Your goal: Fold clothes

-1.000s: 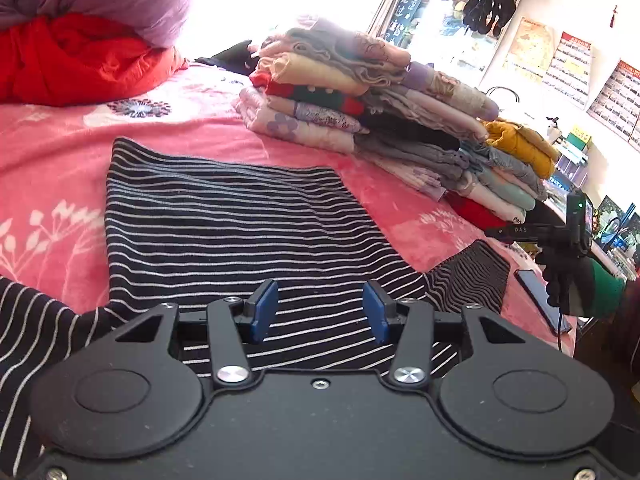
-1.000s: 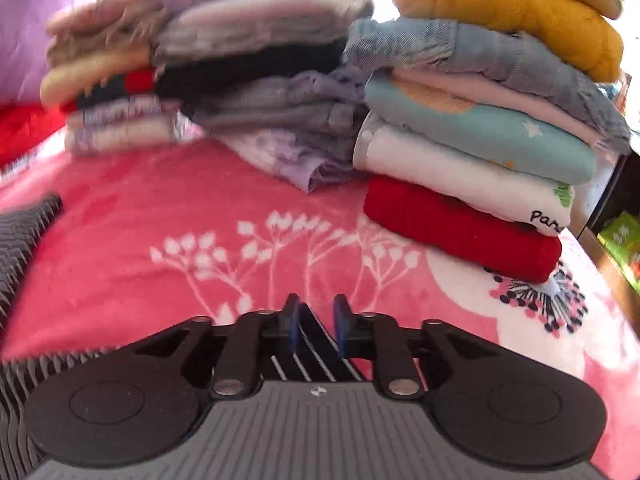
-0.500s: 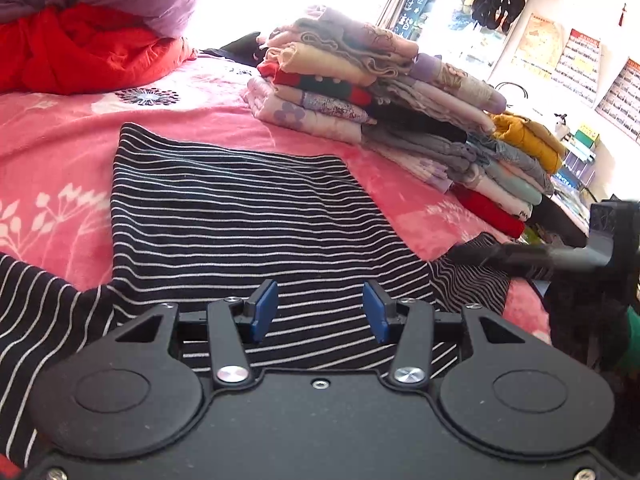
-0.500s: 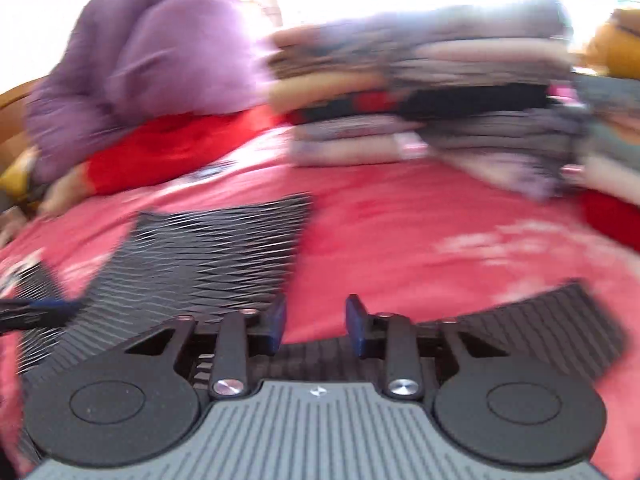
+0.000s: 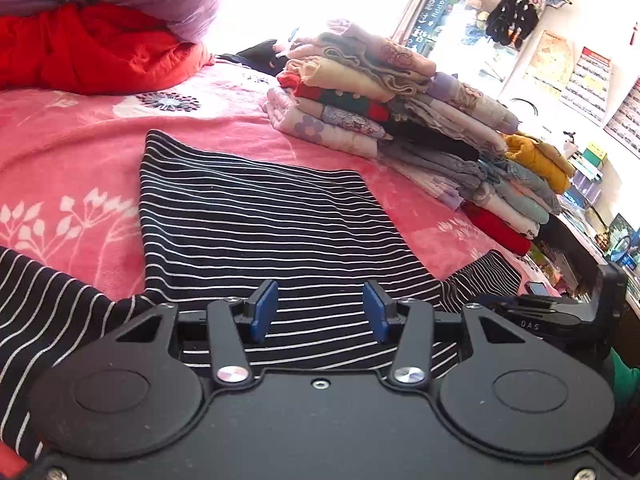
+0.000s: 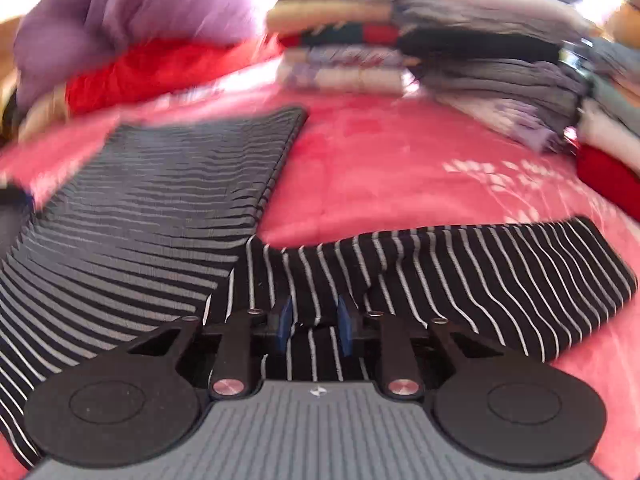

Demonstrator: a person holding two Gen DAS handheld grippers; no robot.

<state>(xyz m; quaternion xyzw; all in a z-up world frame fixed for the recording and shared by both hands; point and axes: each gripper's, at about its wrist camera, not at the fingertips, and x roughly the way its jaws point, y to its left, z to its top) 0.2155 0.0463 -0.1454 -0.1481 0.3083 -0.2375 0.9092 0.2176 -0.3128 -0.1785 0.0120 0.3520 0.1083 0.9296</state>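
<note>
Striped top (image 5: 256, 224), black with thin white lines, lies spread flat on the pink blanket (image 5: 72, 152), its body smoothed out and a sleeve (image 6: 480, 272) stretched off to the right side. That top is the landmark for the rest. The step in hand looks like the sleeve fold: the right gripper (image 6: 314, 326) sits low over the sleeve root, where sleeve meets body, and its jaws, which have just been closing, stand narrow with a raised ridge of the striped cloth between them; whether the pads already bite I cannot tell for sure. The left gripper (image 5: 320, 310) hovers over the near edge of the top, jaws spread, nothing between them, the cloth merely beneath.

Next, I judge, the right jaws must pinch firmly, then carry the sleeve across onto the body, while the left steadies the cloth so the body does not drag or wrinkle.

Beyond the top's far right corner stands a row of folded clothes (image 5: 400, 120) in stacks. Beyond its far left corner lies a red and lilac heap of bedding (image 5: 88, 32). Farther off, past the stacks, bright window light, wall calendars (image 5: 588, 76) and cluttered shelves fill the room.
</note>
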